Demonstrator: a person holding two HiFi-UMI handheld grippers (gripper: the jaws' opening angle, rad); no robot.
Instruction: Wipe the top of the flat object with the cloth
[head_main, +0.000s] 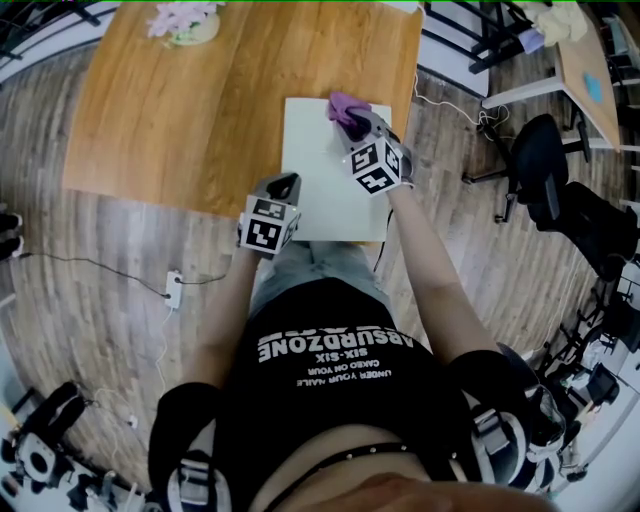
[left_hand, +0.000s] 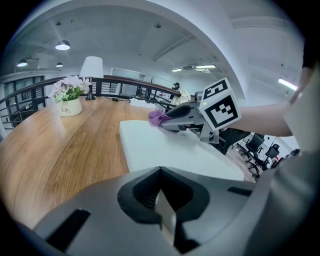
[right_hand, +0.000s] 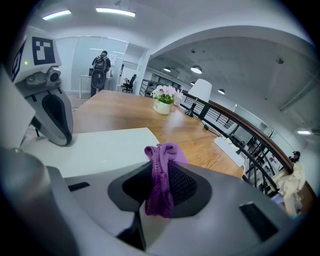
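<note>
Our right gripper (right_hand: 160, 192) has its fingers clamped on the cloth (right_hand: 161, 165), with only a tuft past their tips at the board (head_main: 318, 190), so bare tips may scrape it. Our left gripper (left_hand: 160, 202), fingers closed and empty, sits at the board's edge; the board may slide on the tabletop (head_main: 180, 120).
</note>
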